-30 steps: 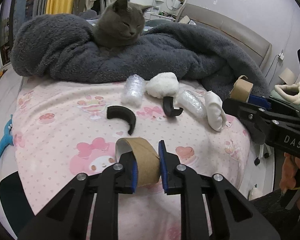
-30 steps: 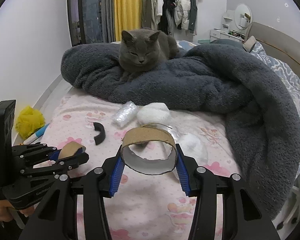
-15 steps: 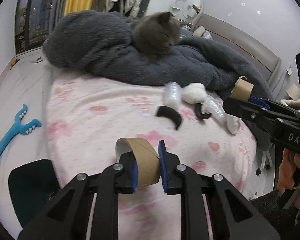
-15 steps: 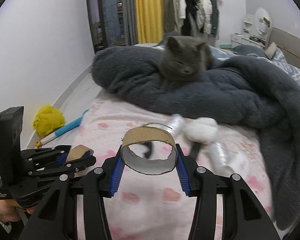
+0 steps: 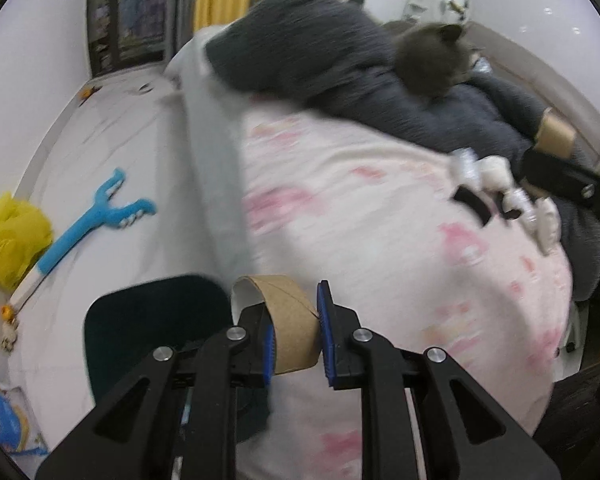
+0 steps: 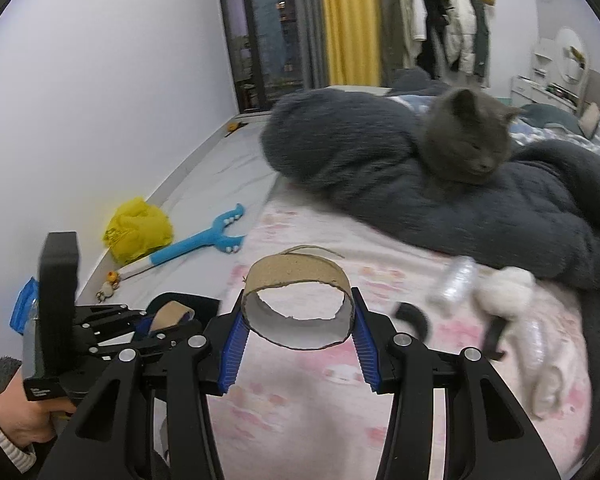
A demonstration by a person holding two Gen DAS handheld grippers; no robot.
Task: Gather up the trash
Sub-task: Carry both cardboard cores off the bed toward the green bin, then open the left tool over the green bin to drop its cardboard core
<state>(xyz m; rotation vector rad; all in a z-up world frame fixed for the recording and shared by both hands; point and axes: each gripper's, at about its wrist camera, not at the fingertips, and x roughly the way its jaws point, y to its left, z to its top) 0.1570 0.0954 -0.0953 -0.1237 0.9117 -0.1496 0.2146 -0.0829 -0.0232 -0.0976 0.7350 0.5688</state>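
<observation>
Left fingers (image 5: 269, 346) pinching flattened cardboard ring (image 5: 290, 320), right fingers (image 6: 233, 342) clamping round cardboard tube (image 6: 300, 300)

Both wrist views: over bed (image 5: 380, 208), cat (image 6: 468, 144) shared.

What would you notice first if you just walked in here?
A grey cat dozing on a dark blanket at the far side of the bed. Up close, each gripper pinches a cardboard ring: the left gripper a squashed one, the right gripper a round one.
</observation>
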